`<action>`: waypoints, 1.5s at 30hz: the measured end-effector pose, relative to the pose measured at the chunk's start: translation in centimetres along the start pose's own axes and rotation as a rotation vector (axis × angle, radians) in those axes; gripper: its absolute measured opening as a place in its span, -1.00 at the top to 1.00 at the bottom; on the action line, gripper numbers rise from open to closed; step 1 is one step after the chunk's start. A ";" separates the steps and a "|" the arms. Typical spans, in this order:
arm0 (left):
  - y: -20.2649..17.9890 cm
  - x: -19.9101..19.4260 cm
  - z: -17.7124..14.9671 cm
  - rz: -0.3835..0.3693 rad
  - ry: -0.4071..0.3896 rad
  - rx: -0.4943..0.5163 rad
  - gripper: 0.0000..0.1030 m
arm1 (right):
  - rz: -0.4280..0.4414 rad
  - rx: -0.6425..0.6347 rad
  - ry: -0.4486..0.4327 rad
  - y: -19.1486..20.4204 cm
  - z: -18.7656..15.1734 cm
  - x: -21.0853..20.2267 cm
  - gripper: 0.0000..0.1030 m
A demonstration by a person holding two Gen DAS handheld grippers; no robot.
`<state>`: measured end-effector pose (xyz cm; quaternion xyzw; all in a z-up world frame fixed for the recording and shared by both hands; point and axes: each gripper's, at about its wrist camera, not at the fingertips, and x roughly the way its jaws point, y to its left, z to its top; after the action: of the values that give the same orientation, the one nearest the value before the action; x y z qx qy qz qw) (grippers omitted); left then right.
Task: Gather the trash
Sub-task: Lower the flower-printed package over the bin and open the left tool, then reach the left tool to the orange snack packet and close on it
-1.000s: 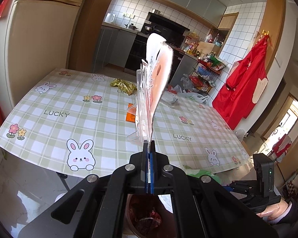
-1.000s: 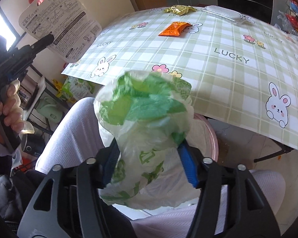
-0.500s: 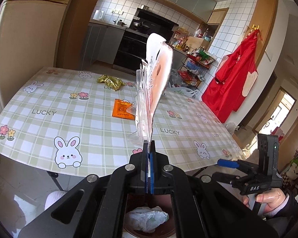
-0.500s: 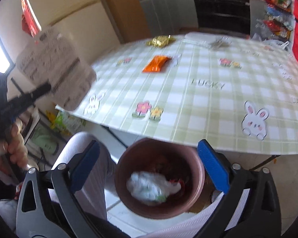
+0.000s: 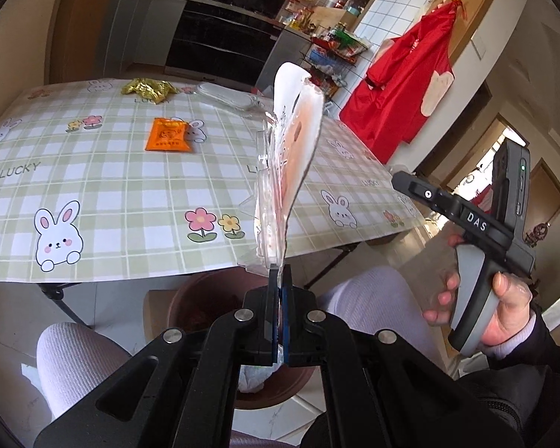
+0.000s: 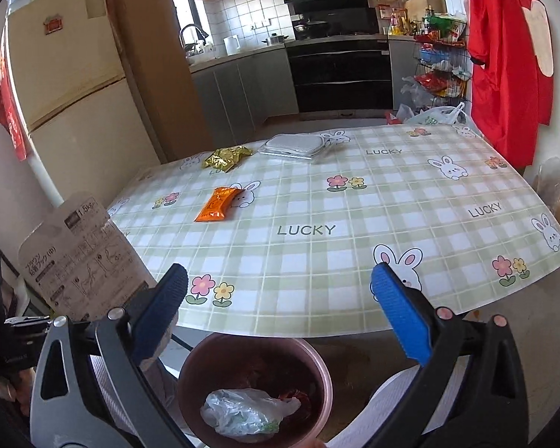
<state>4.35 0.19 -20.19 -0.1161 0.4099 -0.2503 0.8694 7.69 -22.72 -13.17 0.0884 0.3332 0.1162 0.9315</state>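
Above brown bin (image 6: 255, 392), left gripper (image 5: 279, 283) clenched on blister pack (image 5: 289, 164), upright; right gripper (image 6: 280, 298) spread wide, empty; crumpled plastic bag (image 6: 248, 412) inside bin; orange packet (image 6: 217, 204) and gold wrapper (image 6: 226, 157) on table (image 6: 354, 261)

The left tongs (image 5: 279, 300) are pinching flat together, pointing up and forward above the person's knees (image 5: 369, 298). The right tongs (image 6: 280, 295) are gaping wide and level, their handle sitting in the right hand (image 5: 504, 317).
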 end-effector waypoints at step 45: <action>6.4 7.1 10.6 0.311 -0.002 0.083 -0.74 | -0.085 -0.017 0.060 -4.9 3.9 5.3 -0.89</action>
<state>18.55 1.78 -20.66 -0.0153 0.4114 -0.1293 0.9021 14.95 -26.31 -14.53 0.0628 0.3634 0.0821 0.9259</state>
